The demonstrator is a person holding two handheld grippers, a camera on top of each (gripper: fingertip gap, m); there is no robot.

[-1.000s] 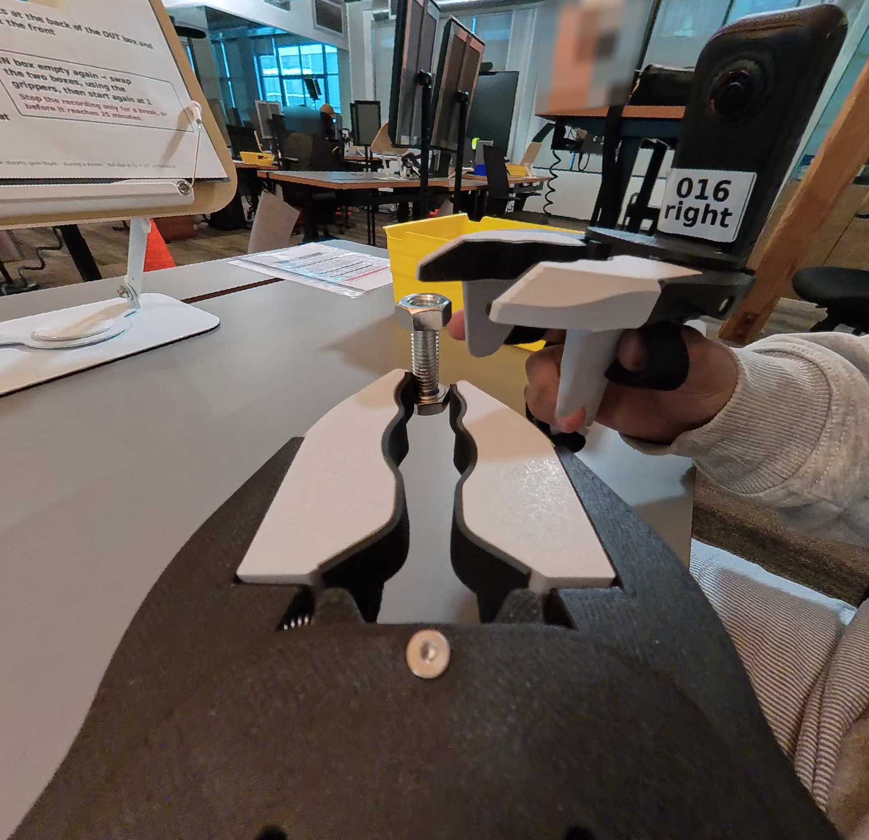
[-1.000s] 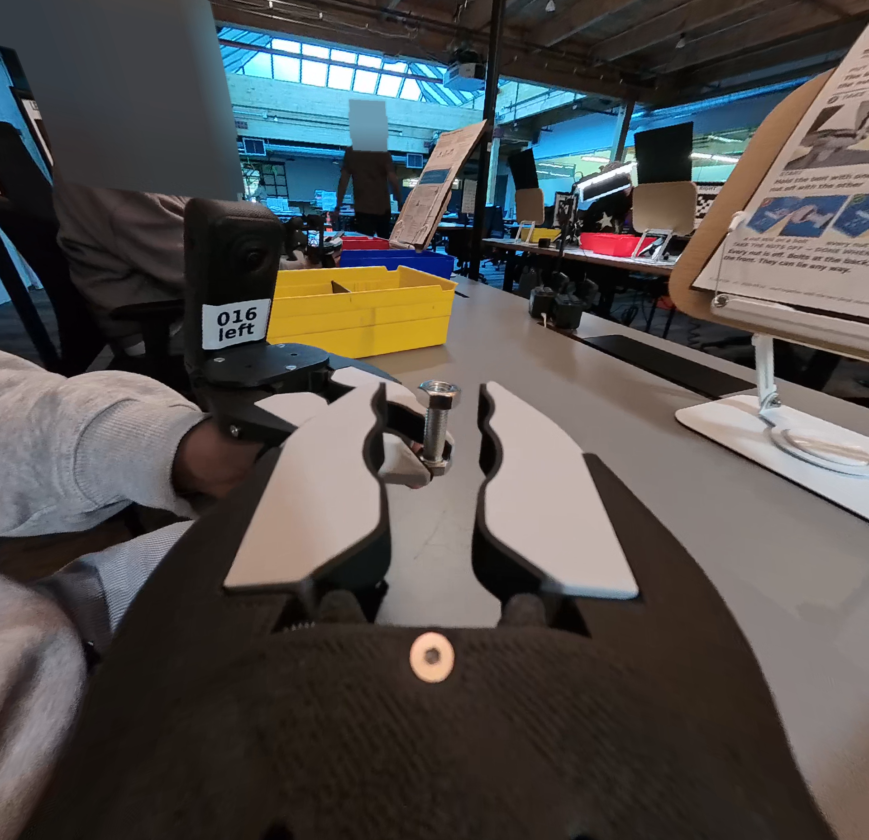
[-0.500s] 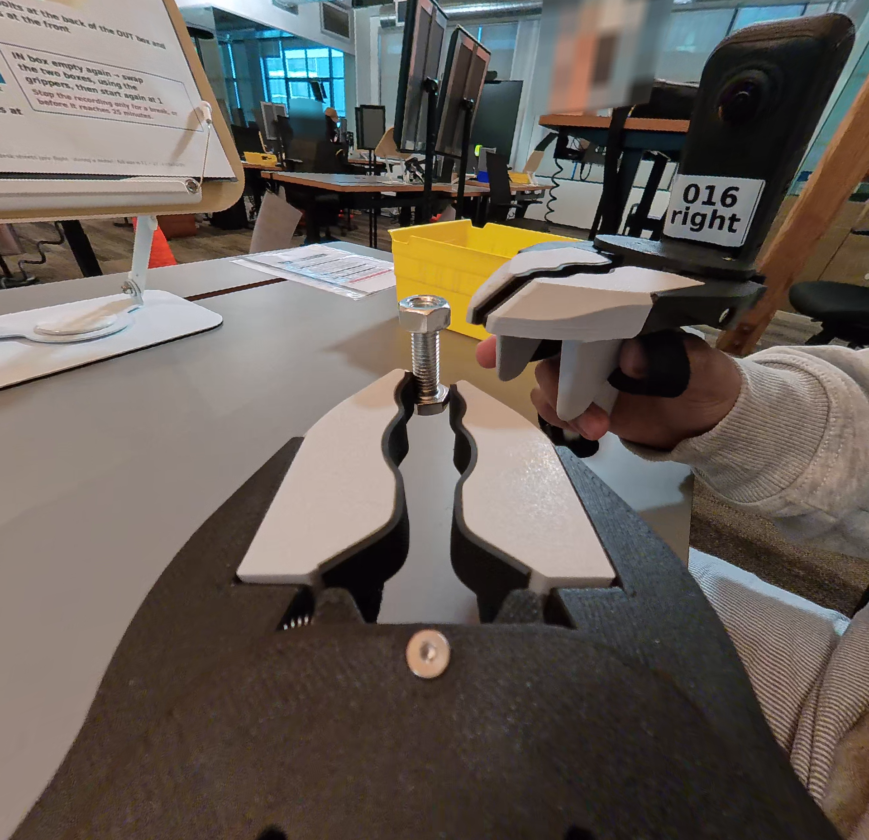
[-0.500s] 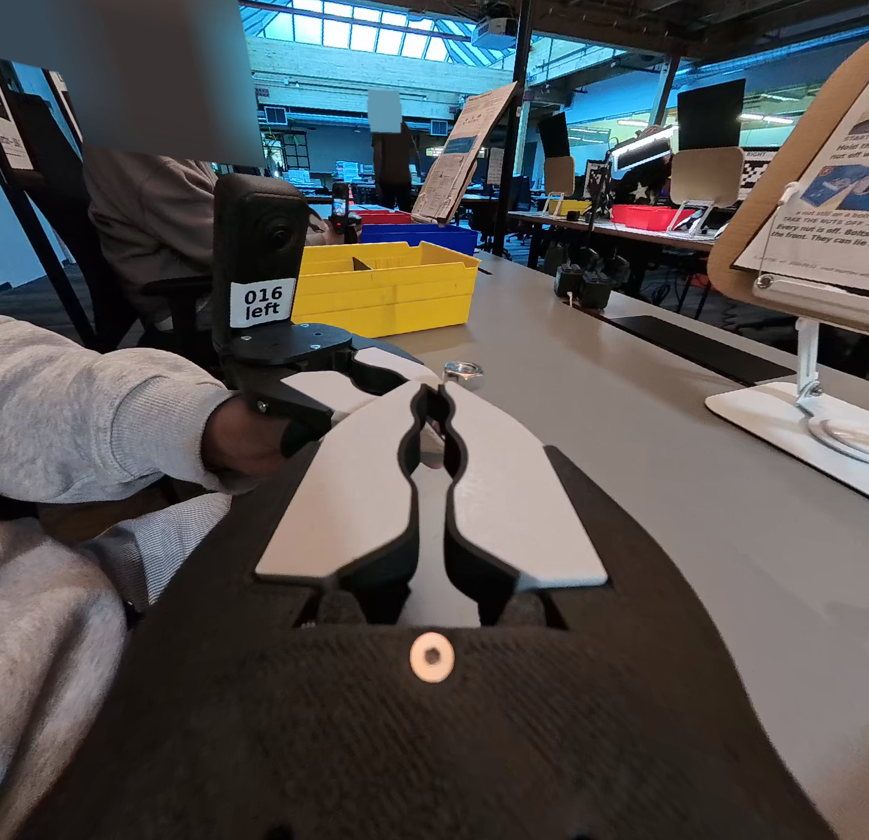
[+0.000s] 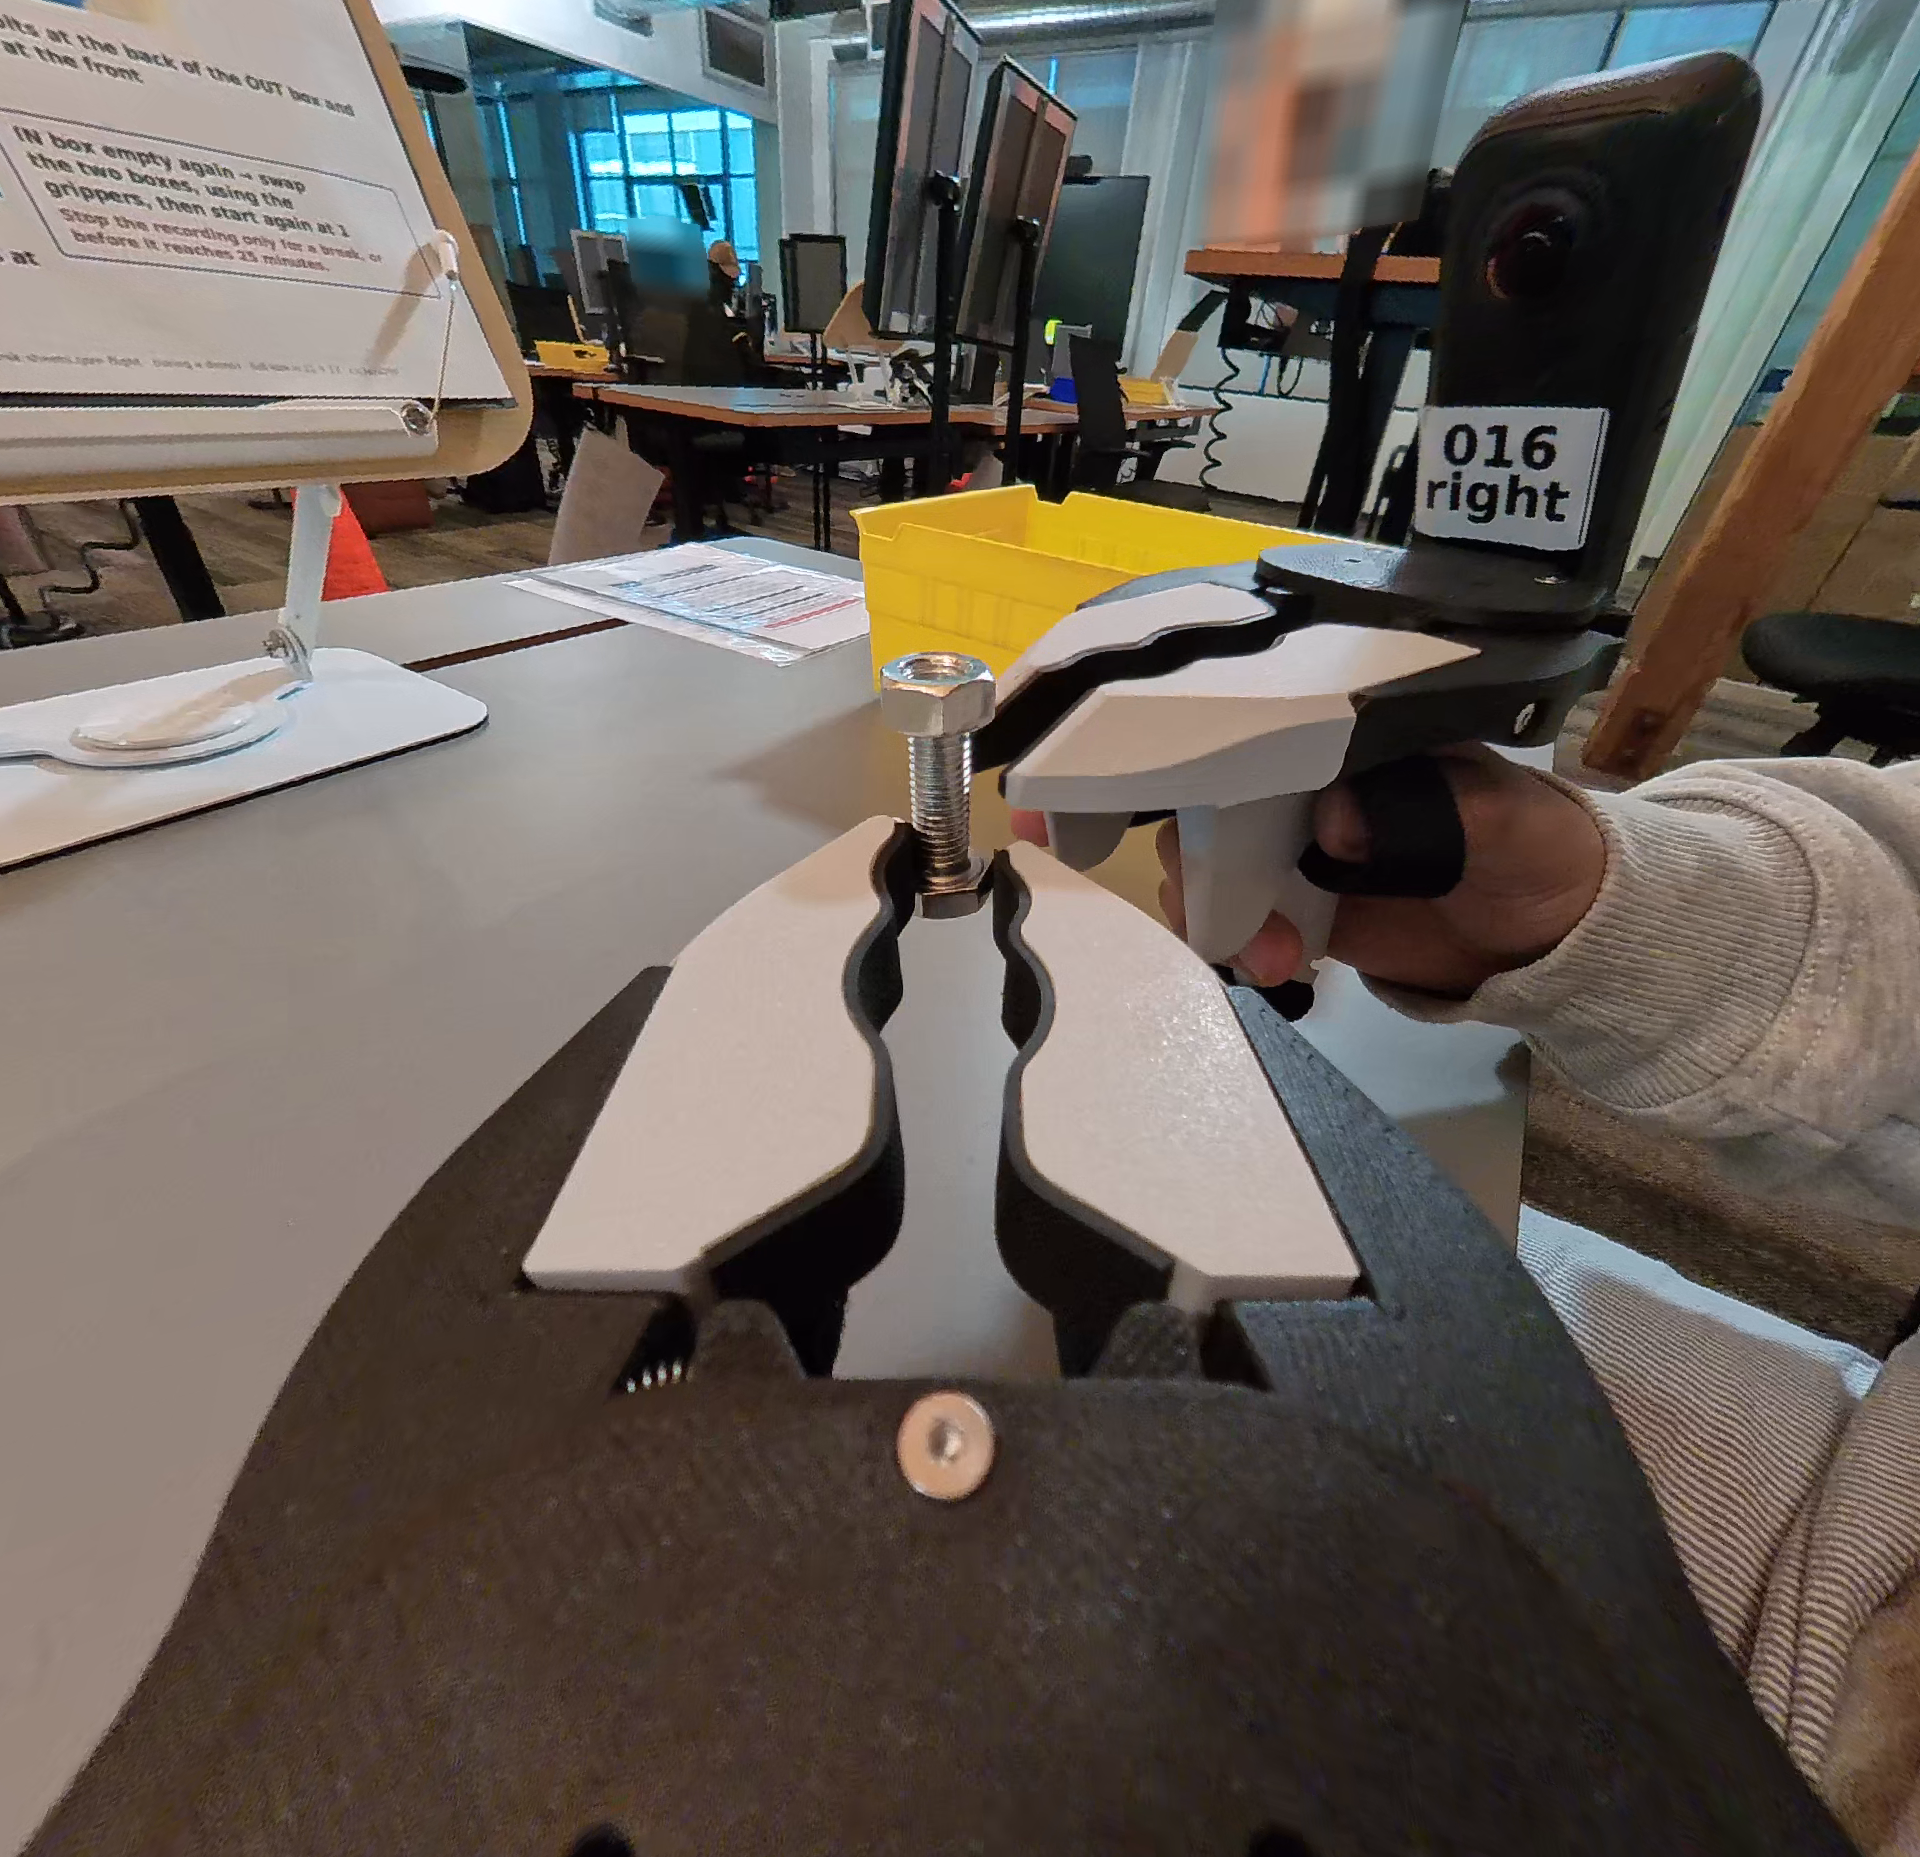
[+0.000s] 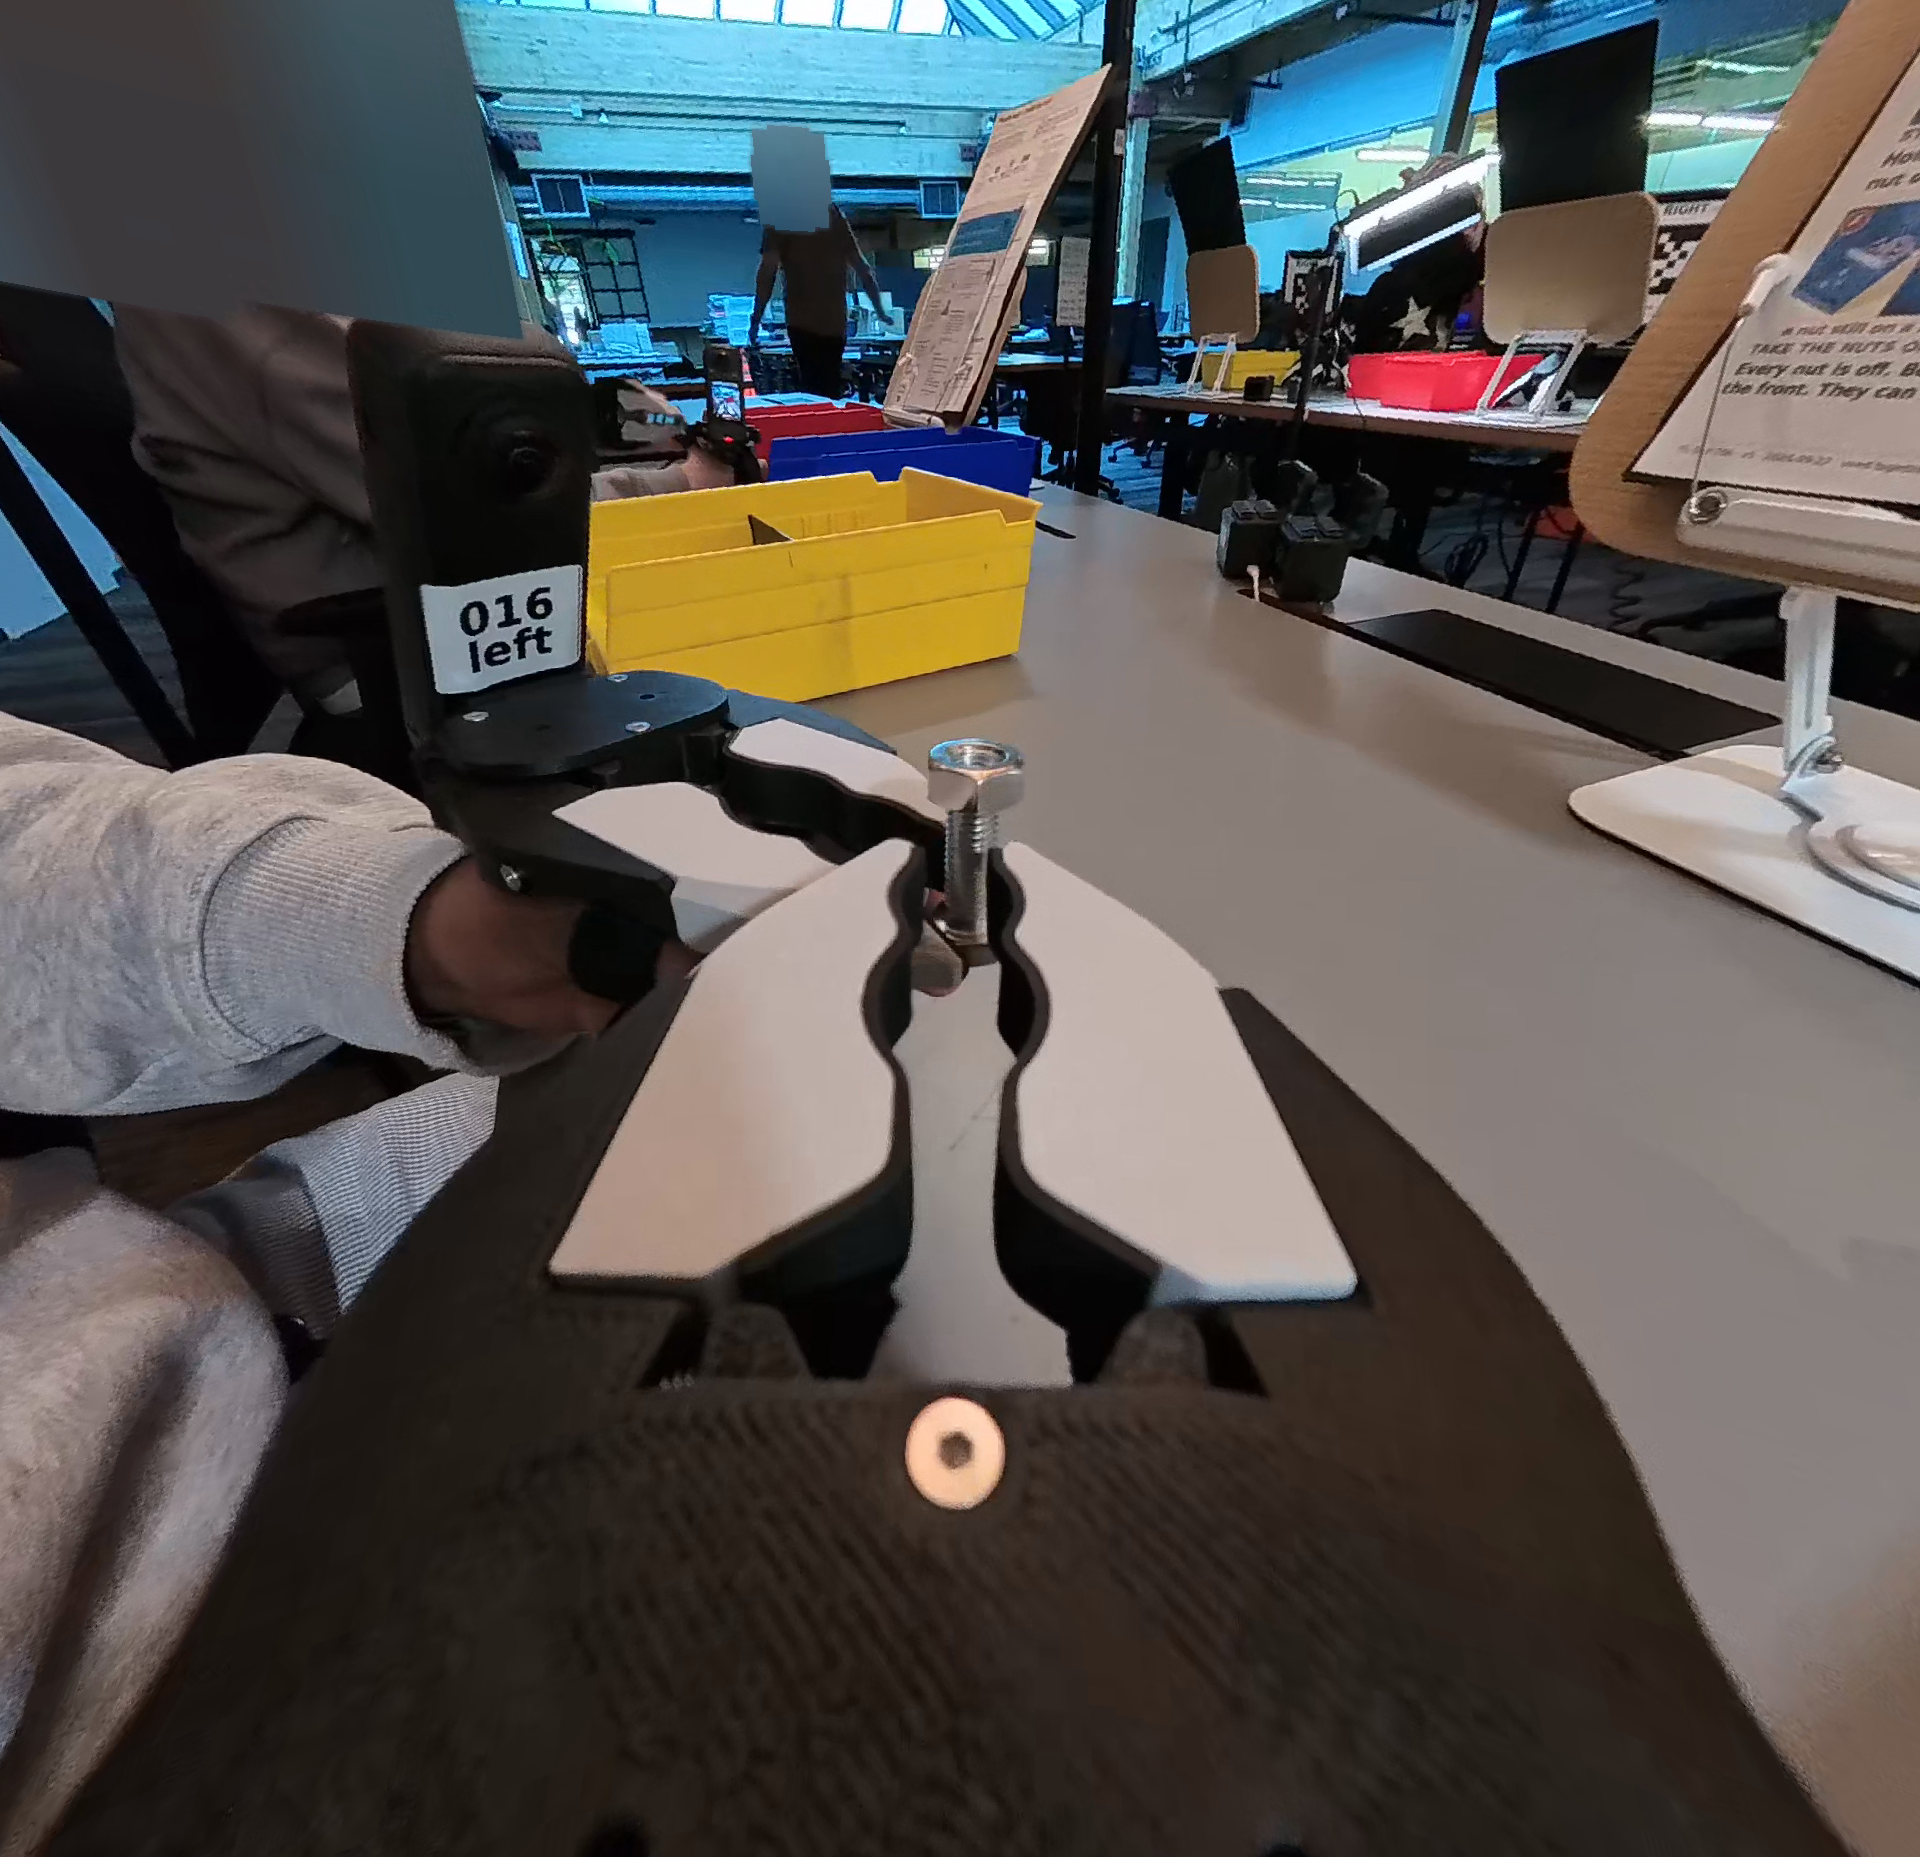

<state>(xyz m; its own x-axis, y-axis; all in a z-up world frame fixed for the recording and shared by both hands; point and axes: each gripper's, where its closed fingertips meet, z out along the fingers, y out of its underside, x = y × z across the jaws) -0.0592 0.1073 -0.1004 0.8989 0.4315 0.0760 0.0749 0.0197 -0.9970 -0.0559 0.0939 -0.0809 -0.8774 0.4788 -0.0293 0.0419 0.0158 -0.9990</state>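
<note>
A steel bolt (image 5: 940, 799) stands upright over the grey table (image 5: 416, 924), with a hex nut (image 5: 937, 690) at the top of its thread. My left gripper (image 5: 945, 857) is shut on the bolt's head at the bottom. My right gripper (image 5: 1003, 753) comes in from the right at the height of the upper shaft. In the right wrist view the right gripper (image 6: 961, 862) has its jaws drawn in to a narrow gap around the bolt (image 6: 971, 872) just under the nut (image 6: 975, 773). The left gripper's fingers (image 6: 821, 768) reach in from the left there.
A yellow bin (image 5: 966, 581) stands just behind the bolt; it also shows in the right wrist view (image 6: 821, 581), with blue and red bins behind it. A document stand (image 5: 239, 716) is at the left, seen again in the right wrist view (image 6: 1766, 820). A laminated sheet (image 5: 717, 597) lies farther back. My left and right fingertips are right by each other.
The right gripper was open around the bolt, then drew back and shut empty. It has now come forward with its jaws around the shaft. The left gripper has held the bolt still.
</note>
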